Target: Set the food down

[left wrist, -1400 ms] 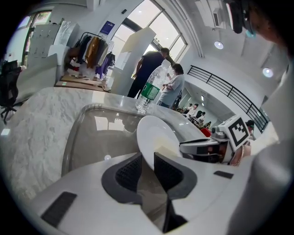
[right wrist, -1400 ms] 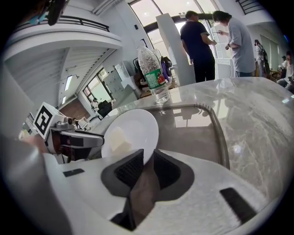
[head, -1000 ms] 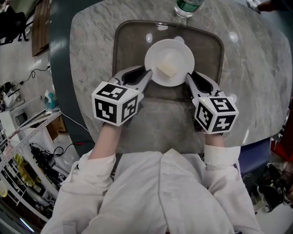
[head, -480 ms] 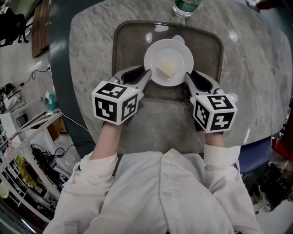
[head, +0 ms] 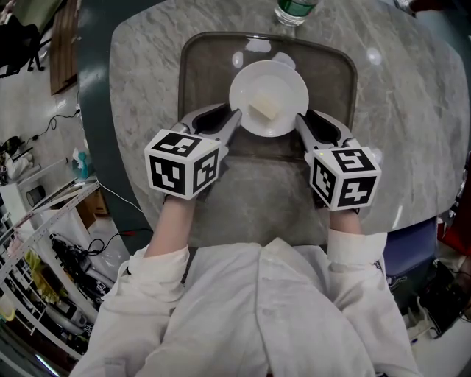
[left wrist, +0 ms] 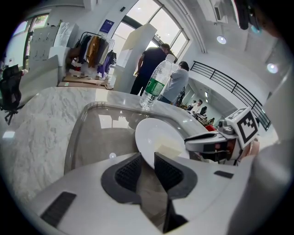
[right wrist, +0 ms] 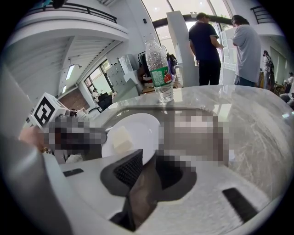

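Observation:
A white plate (head: 268, 88) carries a pale yellow block of food (head: 265, 109) and sits over a dark tray (head: 193, 66) on the marble table. My left gripper (head: 234, 118) is shut on the plate's left rim and my right gripper (head: 300, 121) on its right rim. In the left gripper view the plate (left wrist: 158, 137) edge runs between the ribbed pads of that gripper (left wrist: 147, 167), with the food (left wrist: 167, 149) just beyond. The right gripper view shows the plate (right wrist: 133, 131) rim pinched in that gripper (right wrist: 149, 167). Whether the plate touches the tray I cannot tell.
A clear water bottle (head: 294, 9) with a green label stands just past the tray's far edge, also visible as the bottle (left wrist: 154, 87) in the left gripper view. Two people (right wrist: 216, 43) stand beyond the table. The table's left edge (head: 114, 110) drops to the floor.
Both grippers and the plate have shifted slightly forward over the tray, toward the bottle. Both grips are unchanged.

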A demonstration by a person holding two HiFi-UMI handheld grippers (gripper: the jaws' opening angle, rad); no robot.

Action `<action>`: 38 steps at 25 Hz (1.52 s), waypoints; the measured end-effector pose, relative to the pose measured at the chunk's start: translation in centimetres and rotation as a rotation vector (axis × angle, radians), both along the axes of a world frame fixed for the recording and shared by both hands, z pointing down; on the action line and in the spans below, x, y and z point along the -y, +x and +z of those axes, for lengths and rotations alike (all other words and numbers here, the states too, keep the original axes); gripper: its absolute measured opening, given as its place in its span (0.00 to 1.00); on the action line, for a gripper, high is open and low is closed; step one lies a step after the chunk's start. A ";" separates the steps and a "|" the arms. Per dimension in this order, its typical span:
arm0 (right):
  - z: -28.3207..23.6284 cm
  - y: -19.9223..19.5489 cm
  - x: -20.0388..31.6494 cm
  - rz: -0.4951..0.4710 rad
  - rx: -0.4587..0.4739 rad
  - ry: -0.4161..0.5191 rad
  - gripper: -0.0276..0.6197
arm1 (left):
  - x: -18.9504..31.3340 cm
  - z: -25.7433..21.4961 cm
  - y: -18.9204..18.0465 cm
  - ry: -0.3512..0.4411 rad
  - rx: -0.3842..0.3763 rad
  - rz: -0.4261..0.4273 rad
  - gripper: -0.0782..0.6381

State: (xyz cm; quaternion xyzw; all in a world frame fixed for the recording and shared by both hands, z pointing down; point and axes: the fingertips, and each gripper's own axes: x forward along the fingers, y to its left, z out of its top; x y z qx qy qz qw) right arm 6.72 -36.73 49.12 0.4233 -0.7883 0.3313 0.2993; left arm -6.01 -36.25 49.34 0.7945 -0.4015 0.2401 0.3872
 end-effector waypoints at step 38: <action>-10.0 -1.6 -13.7 0.111 0.244 0.253 0.05 | -13.1 -9.4 -0.4 0.221 -0.212 0.098 0.16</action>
